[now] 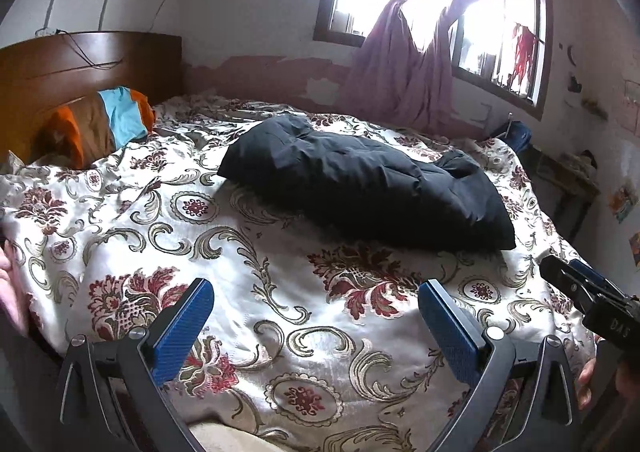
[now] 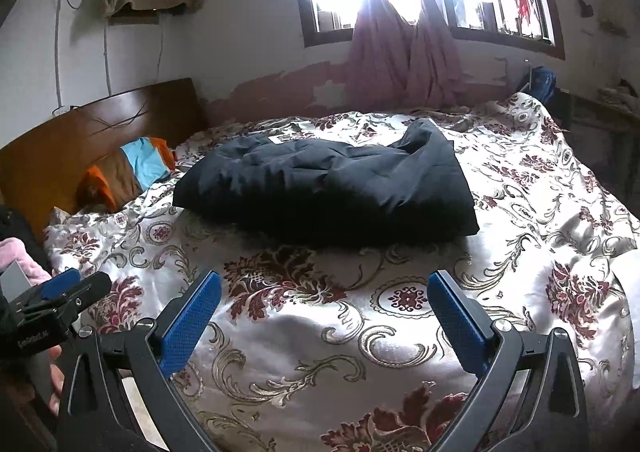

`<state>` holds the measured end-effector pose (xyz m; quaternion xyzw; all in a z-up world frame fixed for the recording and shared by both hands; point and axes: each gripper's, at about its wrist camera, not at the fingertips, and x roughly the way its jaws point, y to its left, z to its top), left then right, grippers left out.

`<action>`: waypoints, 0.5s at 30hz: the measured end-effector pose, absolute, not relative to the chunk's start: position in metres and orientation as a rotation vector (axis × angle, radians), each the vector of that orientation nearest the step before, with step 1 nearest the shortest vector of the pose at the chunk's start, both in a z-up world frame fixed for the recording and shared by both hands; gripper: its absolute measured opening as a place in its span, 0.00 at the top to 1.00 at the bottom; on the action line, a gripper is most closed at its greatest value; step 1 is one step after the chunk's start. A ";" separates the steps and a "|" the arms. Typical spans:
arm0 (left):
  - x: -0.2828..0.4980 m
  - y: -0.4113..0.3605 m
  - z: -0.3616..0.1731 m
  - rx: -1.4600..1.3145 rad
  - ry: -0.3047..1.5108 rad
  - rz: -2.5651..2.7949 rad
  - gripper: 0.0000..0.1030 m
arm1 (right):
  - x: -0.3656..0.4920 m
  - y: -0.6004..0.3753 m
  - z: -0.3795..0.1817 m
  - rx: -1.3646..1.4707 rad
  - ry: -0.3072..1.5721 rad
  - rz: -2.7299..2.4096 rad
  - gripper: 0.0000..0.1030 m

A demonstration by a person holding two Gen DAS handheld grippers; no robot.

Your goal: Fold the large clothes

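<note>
**Puffy jacket folded, both grippers clear: risks from here**

Dark navy padded jacket (image 1: 368, 184) lies in a thick, roughly folded bundle at mid-bed, on the cream satin bedspread with maroon floral scrolls (image 1: 280, 292). One flap or sleeve end stands up at its window-side corner (image 2: 428, 144).

Left gripper (image 1: 316, 316) hangs over the near bedspread, blue-padded fingers spread wide, nothing between them. Right gripper (image 2: 324, 312) likewise: spread, empty, well short of the jacket.

Likely trouble:
- Padded fill looks springy; the bundle may puff open again (the raised flap suggests it already wants to).
- Satin spread looks slick, so a push on the jacket could slide it rather than crease it.
- A deep pinch could catch bedspread along with jacket.
- Grippers sit close side by side; they may collide on approach.
</note>
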<state>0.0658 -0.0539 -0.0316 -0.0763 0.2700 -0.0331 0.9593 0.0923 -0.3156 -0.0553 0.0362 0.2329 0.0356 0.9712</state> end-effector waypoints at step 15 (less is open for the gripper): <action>0.064 -0.054 -0.029 -0.145 0.544 -0.062 0.00 | 0.093 -0.315 -0.058 0.076 0.474 0.076 0.02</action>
